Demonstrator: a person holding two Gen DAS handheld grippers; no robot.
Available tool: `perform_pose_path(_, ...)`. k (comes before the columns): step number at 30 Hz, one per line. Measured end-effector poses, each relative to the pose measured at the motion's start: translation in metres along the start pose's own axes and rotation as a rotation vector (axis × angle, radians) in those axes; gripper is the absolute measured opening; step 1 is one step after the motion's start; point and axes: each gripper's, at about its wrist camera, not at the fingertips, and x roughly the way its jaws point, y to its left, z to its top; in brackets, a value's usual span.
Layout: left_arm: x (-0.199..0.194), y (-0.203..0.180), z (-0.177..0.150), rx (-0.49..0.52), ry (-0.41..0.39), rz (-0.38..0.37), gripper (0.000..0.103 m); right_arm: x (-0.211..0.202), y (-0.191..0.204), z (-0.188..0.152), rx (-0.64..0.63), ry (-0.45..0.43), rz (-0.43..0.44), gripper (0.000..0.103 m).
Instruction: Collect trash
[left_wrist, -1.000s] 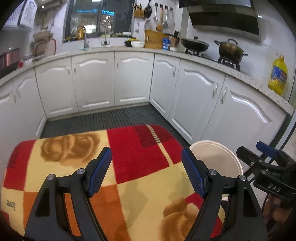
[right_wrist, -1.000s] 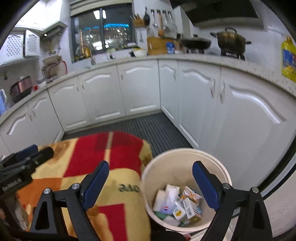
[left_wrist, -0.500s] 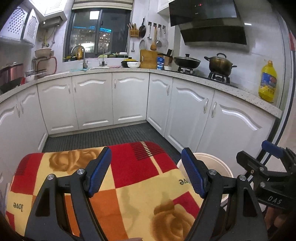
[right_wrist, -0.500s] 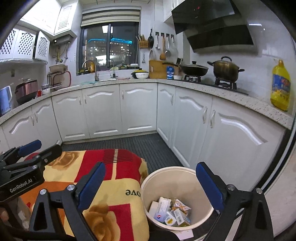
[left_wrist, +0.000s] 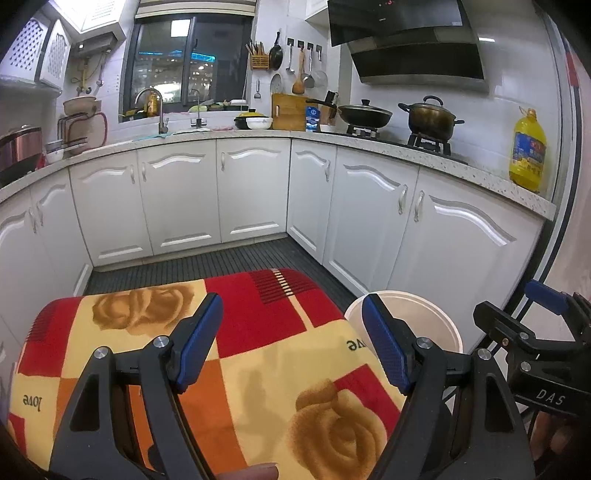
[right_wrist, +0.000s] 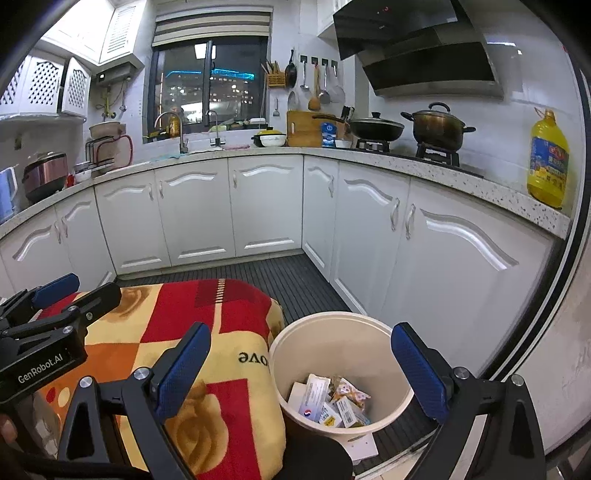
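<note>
Left gripper (left_wrist: 291, 347) hanging wide, empty, over red-and-yellow rose-print blanket (left_wrist: 236, 332) | right gripper (right_wrist: 301, 369) jaws just been opening, empty, above cream round plastic bin (right_wrist: 334, 326) holding wrappers (right_wrist: 332, 402) beside blanket's right edge | ribbed dark floor (right_wrist: 295, 277) beyond lying open

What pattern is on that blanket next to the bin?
Red, orange and cream blocks with tan roses on the blanket; clearest in the left wrist view.

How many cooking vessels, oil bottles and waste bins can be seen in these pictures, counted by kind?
Lidded cooking vessels on the stove: 2, the black lidded wok and the dark metal lidded stockpot
Yellow plastic oil bottles on the counter: 1
Round cream plastic waste bins on the floor: 1
Total: 4
</note>
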Motion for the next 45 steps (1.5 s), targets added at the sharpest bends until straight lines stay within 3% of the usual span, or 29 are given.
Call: perform_pose_path(45,0.0004,-0.0015,-0.0031,0.018,-0.004,0.007,0.077,0.0059,-0.0021,-0.0018,-0.002,0.022,-0.001,0.097)
